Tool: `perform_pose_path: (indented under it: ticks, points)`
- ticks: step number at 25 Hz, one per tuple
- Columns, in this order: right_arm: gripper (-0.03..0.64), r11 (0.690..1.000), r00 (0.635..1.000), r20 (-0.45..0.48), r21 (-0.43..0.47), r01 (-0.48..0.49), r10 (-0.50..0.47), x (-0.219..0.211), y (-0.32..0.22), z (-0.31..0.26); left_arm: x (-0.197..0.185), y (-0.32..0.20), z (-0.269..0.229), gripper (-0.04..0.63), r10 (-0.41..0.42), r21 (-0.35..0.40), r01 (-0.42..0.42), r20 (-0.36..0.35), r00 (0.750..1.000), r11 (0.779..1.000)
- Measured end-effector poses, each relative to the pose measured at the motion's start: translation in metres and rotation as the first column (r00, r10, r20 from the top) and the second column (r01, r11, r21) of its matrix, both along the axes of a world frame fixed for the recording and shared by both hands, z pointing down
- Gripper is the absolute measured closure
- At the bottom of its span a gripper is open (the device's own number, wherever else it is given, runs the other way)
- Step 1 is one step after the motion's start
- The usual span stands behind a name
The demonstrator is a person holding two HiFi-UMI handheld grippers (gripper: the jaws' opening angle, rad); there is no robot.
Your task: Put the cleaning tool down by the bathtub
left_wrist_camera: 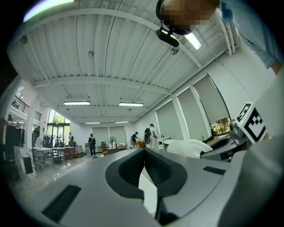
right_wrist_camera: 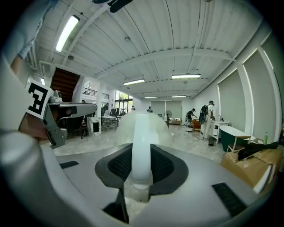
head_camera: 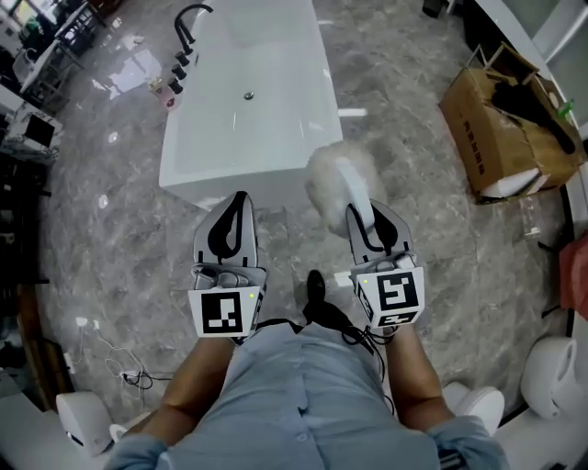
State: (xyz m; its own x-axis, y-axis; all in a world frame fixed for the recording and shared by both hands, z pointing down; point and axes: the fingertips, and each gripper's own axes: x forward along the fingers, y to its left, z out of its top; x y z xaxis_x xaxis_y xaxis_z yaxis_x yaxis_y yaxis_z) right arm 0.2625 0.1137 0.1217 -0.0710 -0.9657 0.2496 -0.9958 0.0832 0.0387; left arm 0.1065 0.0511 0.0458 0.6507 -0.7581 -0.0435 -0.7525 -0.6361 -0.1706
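Cleaning tool point(head_camera: 335, 179): white fluffy duster sort of thing, up in the air, not set down yet. Hanging just off the near right corner of the bathtub point(head_camera: 220, 184), above the floor point(head_camera: 110, 229).
Right gripper point(head_camera: 367, 220): clamped on the tool's white handle, no slack visible at the pads in the right gripper view. Pointing forward, with the fluffy head past the tips.
Left gripper point(head_camera: 241, 197): closed, tips together, nothing in it. Hovering at the near end of the tub, just beside the right one.
Bathtub: white, freestanding, black faucet point(head_camera: 188, 23) on the far left rim. Near end wall right in front of both grippers.
Floor: grey marble. Bare-looking stretch along the tub's right side, cardboard box point(head_camera: 496, 138) well off to the right.
Step in hand: looks like the tail end of the carry, honestly. Already at the tub, put-down itself not begun.
Next move: probably a long way down with the right gripper, so a bend or crouch. Then fluffy head onto the floor first, close to the tub's wall at that near right corner, handle laid flat after it, and only then jaws apart and straight back off the handle.
Watch for: letting go too high, or too far toward the box to count as "by the bathtub". Soft head, so no real bounce expected, maybe a bit of roll from the handle.
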Motion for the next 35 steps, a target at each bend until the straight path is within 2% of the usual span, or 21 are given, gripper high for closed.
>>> perform_pose_path:
  ticks: [4,9,15,18,22,27,31,35]
  points:
    - [0.514,0.998,0.998,-0.007,0.034,0.056,-0.056,0.013,-0.031,-0.013,0.009,-0.016,-0.017,0.58,-0.053,0.015,0.053,-0.037,0.998,0.998]
    - [0.514,0.991,0.994,-0.003,0.067,0.112,-0.112,0.012,-0.064,-0.019,-0.006,-0.033,-0.014,0.578,-0.124,0.047,0.123,0.015,0.992,0.991]
    - [0.514,0.984,0.987,0.001,0.087,0.158,-0.159,-0.001,-0.089,-0.021,-0.025,-0.042,-0.021,0.58,-0.174,0.073,0.173,-0.002,0.985,0.982]
    - [0.514,0.981,0.984,-0.002,0.085,0.176,-0.176,-0.01,-0.101,-0.021,-0.036,-0.054,-0.019,0.579,-0.206,0.046,0.206,-0.02,0.978,0.977]
    - [0.514,0.978,0.981,-0.008,0.078,0.193,-0.193,-0.019,-0.116,-0.023,-0.046,-0.071,-0.014,0.579,-0.223,0.056,0.222,0.015,0.975,0.973]
    - [0.514,0.972,0.974,-0.022,0.061,0.227,-0.226,-0.033,-0.143,-0.022,-0.057,-0.096,-0.008,0.58,-0.233,0.037,0.232,0.001,0.973,0.972]
    - [0.514,0.965,0.966,-0.029,0.037,0.259,-0.258,-0.049,-0.165,-0.016,-0.073,-0.117,0.005,0.579,-0.274,-0.027,0.273,-0.006,0.962,0.961]
    - [0.514,0.95,0.949,-0.03,0.006,0.314,-0.313,-0.068,-0.183,-0.002,-0.089,-0.135,0.011,0.58,-0.292,-0.03,0.292,-0.012,0.956,0.956]
